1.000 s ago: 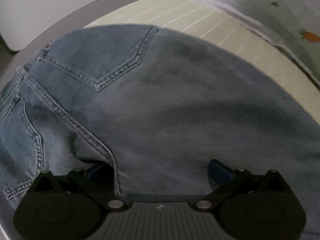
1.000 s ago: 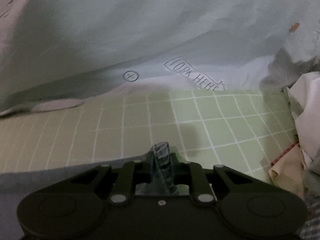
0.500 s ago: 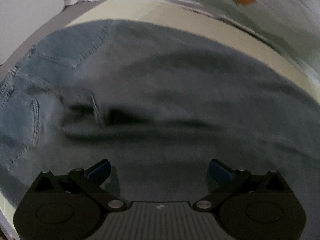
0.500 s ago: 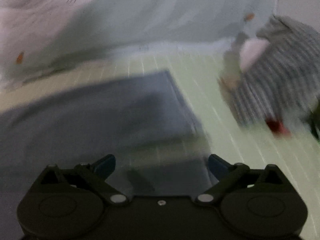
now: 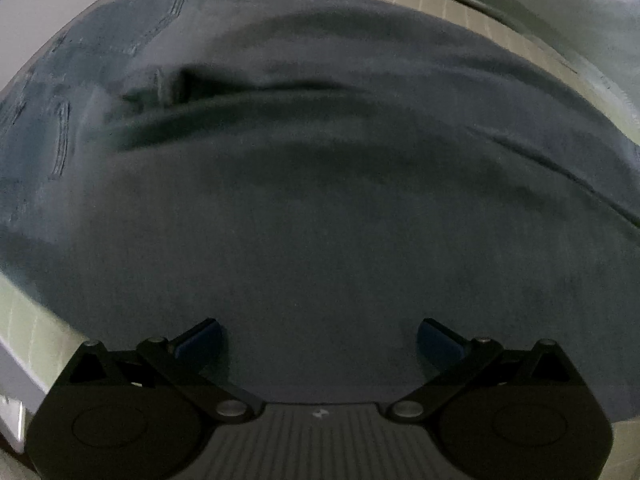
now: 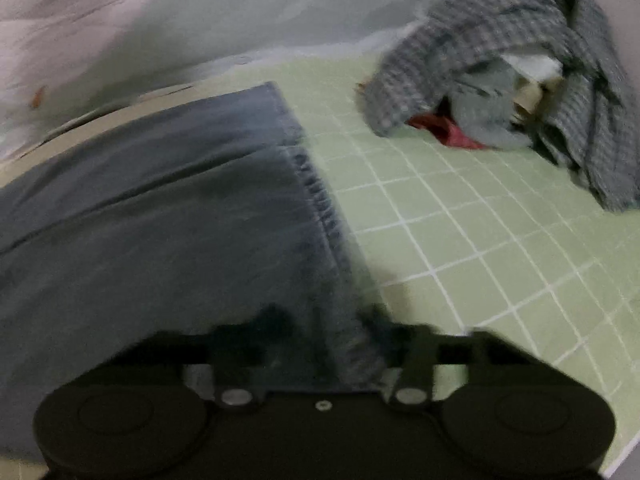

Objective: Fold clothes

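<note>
A pair of blue jeans [image 5: 320,200] lies flat on a green gridded mat [image 6: 460,240]. The left wrist view has its back pockets at the left and a crease across the upper part. My left gripper [image 5: 320,336] hovers open just over the denim, with nothing between its blue pads [image 5: 200,340]. In the right wrist view the leg ends in a stitched hem [image 6: 320,208]. My right gripper [image 6: 332,332] is at that hem. Its jaws are closing, with the hem edge of the jeans [image 6: 180,220] pinched between them, though the picture is blurred.
A heap of clothes sits at the mat's far right: a grey checked shirt [image 6: 500,40] over a red piece [image 6: 452,132]. A pale crumpled sheet [image 6: 200,12] runs along the back. The mat's near edge [image 5: 24,340] shows at the lower left.
My left gripper has slid along the jeans, away from the pockets. My right gripper let go of a pinch of denim, opened wide, swung over to the leg hem and closed there.
</note>
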A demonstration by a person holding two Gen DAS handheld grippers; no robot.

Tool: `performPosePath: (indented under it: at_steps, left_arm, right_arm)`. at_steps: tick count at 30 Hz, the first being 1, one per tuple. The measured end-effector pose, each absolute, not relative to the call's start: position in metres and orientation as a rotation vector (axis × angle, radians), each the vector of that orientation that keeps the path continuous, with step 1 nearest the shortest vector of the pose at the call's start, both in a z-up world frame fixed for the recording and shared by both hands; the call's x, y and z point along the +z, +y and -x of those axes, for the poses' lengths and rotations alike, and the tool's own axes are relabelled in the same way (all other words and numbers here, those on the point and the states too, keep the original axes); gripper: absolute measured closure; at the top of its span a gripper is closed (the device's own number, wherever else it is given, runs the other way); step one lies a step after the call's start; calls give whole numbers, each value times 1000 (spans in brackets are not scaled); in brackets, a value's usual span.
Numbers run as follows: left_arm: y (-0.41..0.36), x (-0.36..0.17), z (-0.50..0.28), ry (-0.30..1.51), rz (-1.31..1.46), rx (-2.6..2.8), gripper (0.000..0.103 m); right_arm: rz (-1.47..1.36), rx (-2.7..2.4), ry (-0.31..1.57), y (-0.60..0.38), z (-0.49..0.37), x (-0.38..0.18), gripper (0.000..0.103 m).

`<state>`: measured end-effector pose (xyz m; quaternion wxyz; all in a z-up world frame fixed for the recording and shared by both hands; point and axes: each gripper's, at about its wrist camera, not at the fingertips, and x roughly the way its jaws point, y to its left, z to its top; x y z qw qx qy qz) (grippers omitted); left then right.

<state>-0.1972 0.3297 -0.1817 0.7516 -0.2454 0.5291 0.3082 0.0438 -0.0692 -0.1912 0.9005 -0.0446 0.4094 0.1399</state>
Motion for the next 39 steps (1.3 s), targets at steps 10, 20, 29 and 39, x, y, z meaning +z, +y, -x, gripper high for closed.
performPosePath:
  at_steps: [10, 20, 29, 39]
  left_arm:
    - [269, -173, 211, 1140, 443, 589, 0]
    - [376, -142, 280, 935, 580, 750, 0]
    - [514, -136, 319, 869, 540, 743, 0]
    - [638, -123, 334, 855, 508, 781, 0]
  right_arm:
    - [143, 269, 852, -109, -45, -193, 89]
    - [207, 135, 826, -62, -29, -167, 18]
    - [118, 195, 732, 78, 36, -130, 0]
    - [161, 436, 739, 282, 60, -119, 0]
